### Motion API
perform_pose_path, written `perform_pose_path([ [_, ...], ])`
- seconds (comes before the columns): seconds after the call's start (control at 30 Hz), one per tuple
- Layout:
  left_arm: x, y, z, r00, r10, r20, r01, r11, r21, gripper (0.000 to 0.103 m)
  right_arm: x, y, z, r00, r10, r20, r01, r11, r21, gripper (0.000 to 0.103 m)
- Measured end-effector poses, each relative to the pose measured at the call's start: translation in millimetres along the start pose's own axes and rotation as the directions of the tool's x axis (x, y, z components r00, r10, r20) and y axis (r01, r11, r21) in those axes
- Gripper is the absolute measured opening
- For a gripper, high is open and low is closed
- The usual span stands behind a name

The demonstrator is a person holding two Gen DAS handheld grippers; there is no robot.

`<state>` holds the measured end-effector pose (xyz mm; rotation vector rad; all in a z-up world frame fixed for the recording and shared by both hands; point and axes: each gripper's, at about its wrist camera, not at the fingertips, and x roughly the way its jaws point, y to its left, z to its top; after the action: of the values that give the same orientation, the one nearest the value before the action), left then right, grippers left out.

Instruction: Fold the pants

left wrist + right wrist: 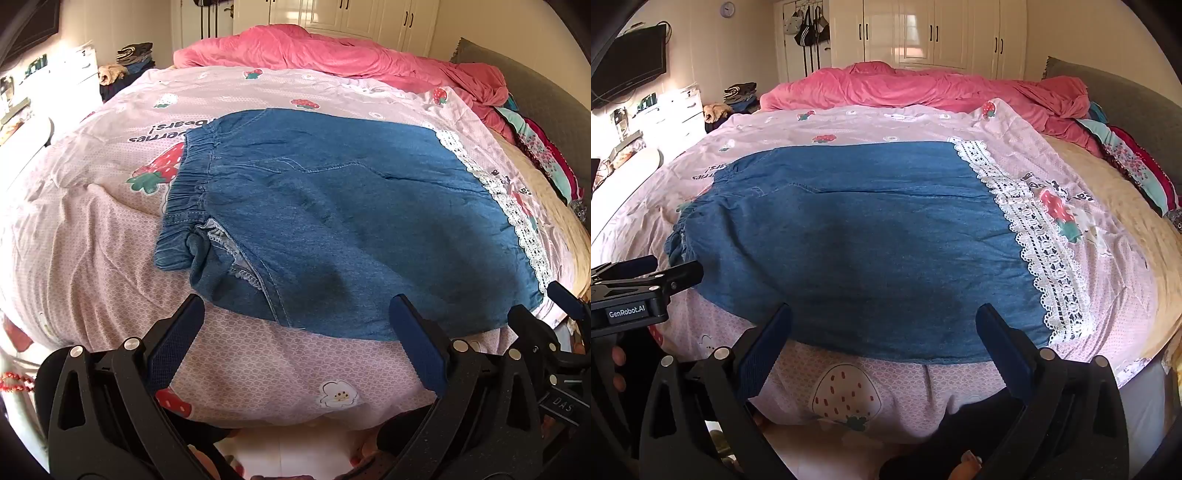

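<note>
Blue denim pants (pixel 340 221) (pixel 857 243) lie flat on the pink strawberry bedspread (pixel 110 229), folded with one leg over the other. Their elastic waistband (pixel 184 192) points left and the white lace hem (pixel 517 218) (pixel 1041 251) points right. My left gripper (pixel 299 314) hovers open over the near edge toward the waist, nothing between its fingers. My right gripper (pixel 886 321) stands open above the near edge toward the hem, also empty. The right gripper's tips (pixel 561 295) show at the right edge of the left wrist view. The left gripper (pixel 646 277) shows at the left edge of the right wrist view.
A crumpled pink duvet (pixel 332 51) lies along the far side of the bed. Folded colourful bedding (pixel 1126 162) sits at the far right by a grey headboard (pixel 1126 96). White wardrobes (pixel 942 33), a wall television (pixel 631 70) and a white dresser (pixel 679 114) stand behind.
</note>
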<state>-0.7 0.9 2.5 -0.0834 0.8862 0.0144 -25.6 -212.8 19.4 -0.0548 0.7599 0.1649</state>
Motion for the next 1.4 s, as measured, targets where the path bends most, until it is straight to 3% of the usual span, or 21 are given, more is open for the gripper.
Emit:
perform_pose_path([
  [1.4,-4.8,0.1,2.7,1.000,0.002,0.018,-0.002,1.000,-0.001,0.094,-1.4,0.7,0.9,1.000,-0.010,0.003,0.010,1.000,-0.002,0.099],
])
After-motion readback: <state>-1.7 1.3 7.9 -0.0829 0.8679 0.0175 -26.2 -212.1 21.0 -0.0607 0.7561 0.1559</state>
